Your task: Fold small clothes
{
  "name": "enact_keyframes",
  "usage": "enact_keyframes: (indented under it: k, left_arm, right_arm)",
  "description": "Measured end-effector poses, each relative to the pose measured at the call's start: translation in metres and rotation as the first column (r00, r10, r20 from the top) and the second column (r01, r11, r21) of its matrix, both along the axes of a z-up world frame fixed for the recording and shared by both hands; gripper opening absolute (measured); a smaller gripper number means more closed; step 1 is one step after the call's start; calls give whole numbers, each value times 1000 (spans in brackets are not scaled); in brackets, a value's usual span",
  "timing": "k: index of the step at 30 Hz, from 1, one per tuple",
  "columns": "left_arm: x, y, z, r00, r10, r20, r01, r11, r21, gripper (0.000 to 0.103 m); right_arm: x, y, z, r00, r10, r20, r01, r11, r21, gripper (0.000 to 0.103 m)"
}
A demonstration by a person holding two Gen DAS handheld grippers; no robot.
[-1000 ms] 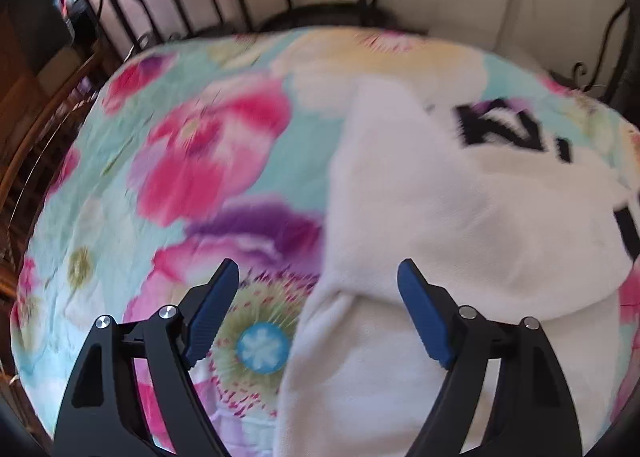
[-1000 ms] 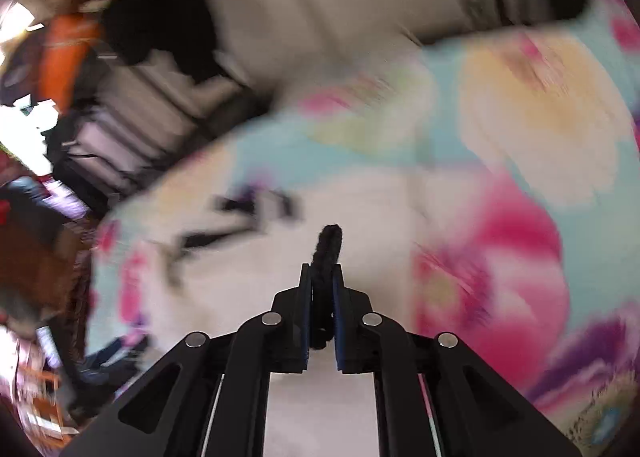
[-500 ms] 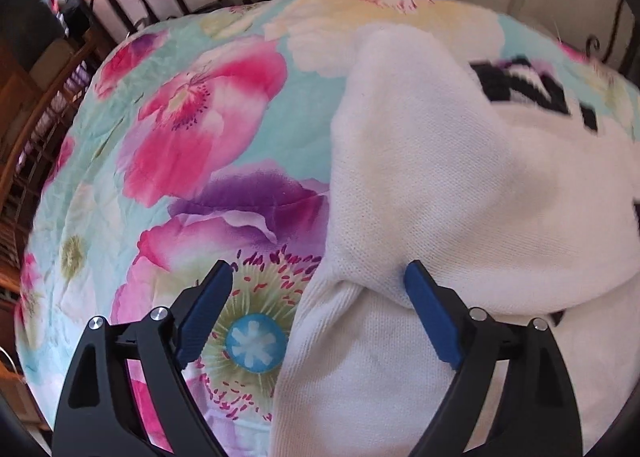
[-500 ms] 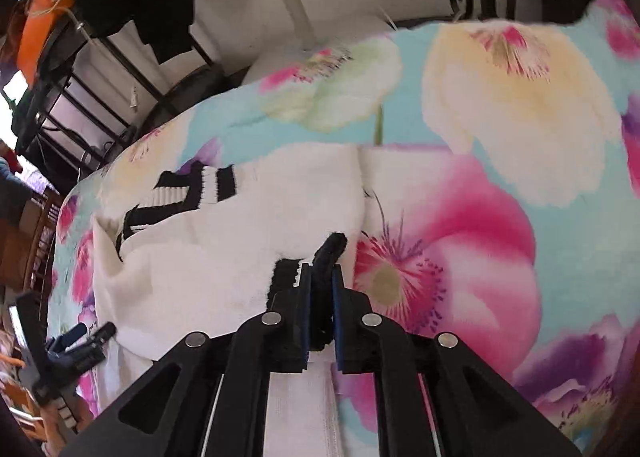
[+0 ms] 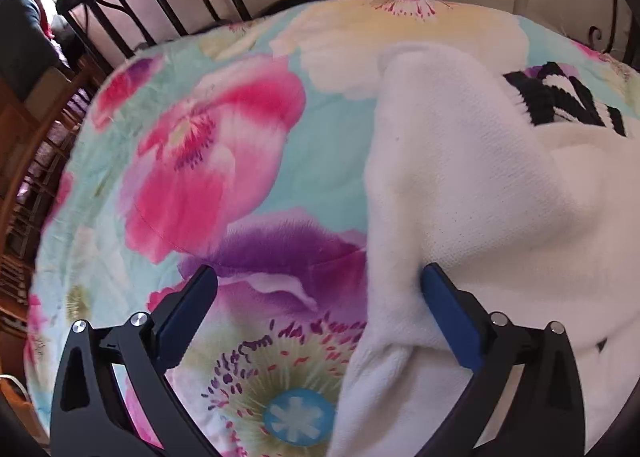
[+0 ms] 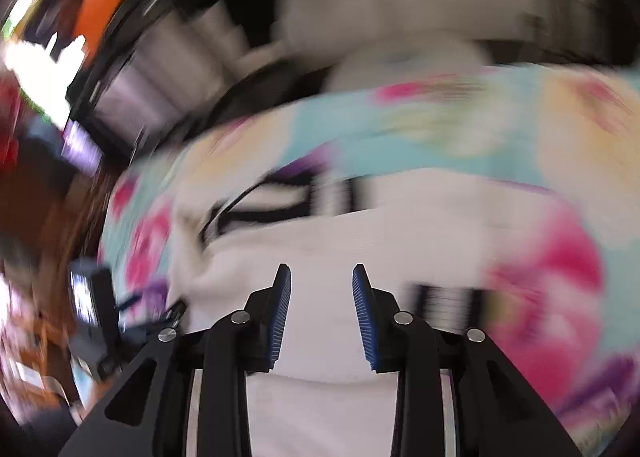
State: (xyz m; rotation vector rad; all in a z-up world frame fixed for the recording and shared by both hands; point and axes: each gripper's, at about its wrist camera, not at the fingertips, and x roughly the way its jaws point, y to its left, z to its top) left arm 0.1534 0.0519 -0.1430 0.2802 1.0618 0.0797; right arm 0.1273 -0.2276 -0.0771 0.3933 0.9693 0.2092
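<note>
White sweater [image 5: 500, 193] lies on the floral bedspread [image 5: 208, 161]; its folded edge sits between the left gripper's [image 5: 320, 289] spread fingers. Right gripper [image 6: 322, 297] hovers above it, fingers released.

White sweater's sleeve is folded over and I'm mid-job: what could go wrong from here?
1. The left gripper is open with the white sweater edge bunched against one finger; closing now could pinch several layers and pull the fold apart.
2. The right gripper is open and its view is badly motion-blurred, so a fast move may snag the knit.
3. The floral bedspread could be grabbed along with the sweater.
</note>
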Motion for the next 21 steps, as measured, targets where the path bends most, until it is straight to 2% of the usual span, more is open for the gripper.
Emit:
enact_keyframes:
  k: [2, 5, 7, 11, 15, 21]
  left_arm:
    - [-4, 12, -2, 1000, 8, -12, -9, 998, -62, 99]
    - [-8, 26, -7, 1000, 19, -23, -22, 988, -156, 99]
    - [-10, 33, -11, 1000, 25, -18, -29, 978, -209, 99]
    - [-15, 30, -14, 1000, 3, 25, 1, 982, -190, 99]
    - [-15, 30, -16, 999, 0, 38, 8, 980, -200, 99]
    - [-15, 30, -15, 999, -1, 38, 9, 979, -201, 99]
  right_arm:
    - [17, 33, -5, 997, 73, 10, -73, 996, -50, 33]
    - [55, 79, -20, 982, 189, -10, -187, 964, -187, 33]
    - [65, 98, -21, 974, 224, -22, -222, 942, -254, 33]
    - [81, 117, -31, 951, 306, -47, -306, 908, -288, 40]
    - [63, 129, -39, 914, 397, -81, -402, 864, -304, 40]
    - [50, 128, -35, 911, 405, -72, -408, 864, -294, 41]
